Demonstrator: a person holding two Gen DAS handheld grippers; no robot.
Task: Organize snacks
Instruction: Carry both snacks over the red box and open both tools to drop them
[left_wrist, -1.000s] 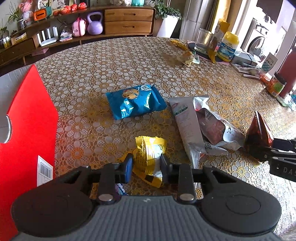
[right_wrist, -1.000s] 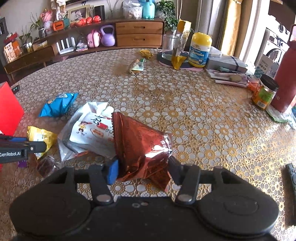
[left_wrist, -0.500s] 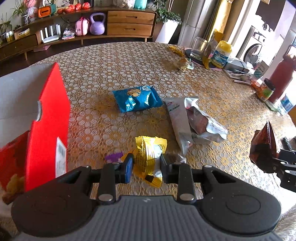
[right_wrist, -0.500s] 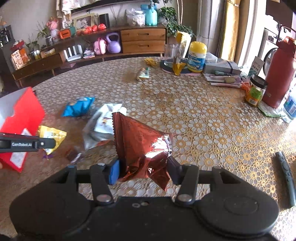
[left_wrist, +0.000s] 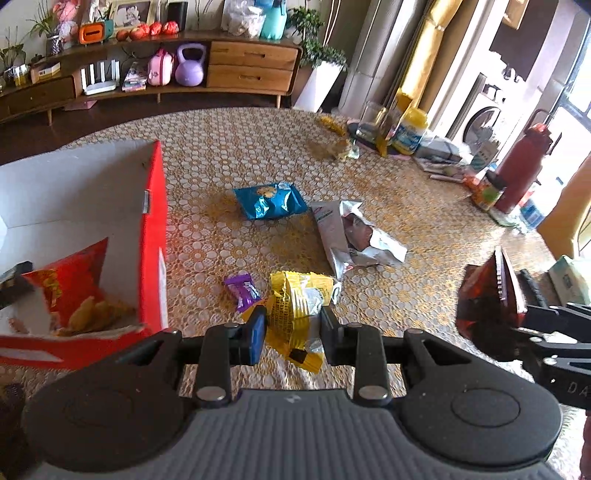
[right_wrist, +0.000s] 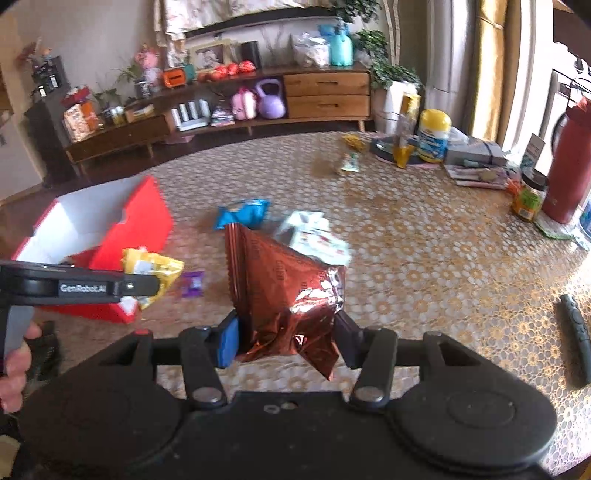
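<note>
We hold a snack in each tool above the round table with the gold lace-pattern cloth (left_wrist: 424, 206). The left gripper (left_wrist: 291, 332) pinches a crumpled yellow foil packet (left_wrist: 295, 302) between its fingers; the right gripper (right_wrist: 286, 341) pinches a copper-red foil bag (right_wrist: 284, 288). Both packets appear lifted clear of the cloth. We judge the step in hand to be the carry toward the open red cardboard box with white lining (left_wrist: 153, 229), which stands at the table's left edge. The box holds a red chip bag (left_wrist: 70, 284) and a dark item we cannot identify. The next move calls for bringing the yellow packet over the box's open top, then spreading the fingers; the copper-red bag would follow. Left on the cloth near mid-table lie a blue cookie pouch (left_wrist: 269, 201), a torn silver-white wrapper (left_wrist: 351, 236) and a small purple candy wrapper (left_wrist: 242, 290).
</note>
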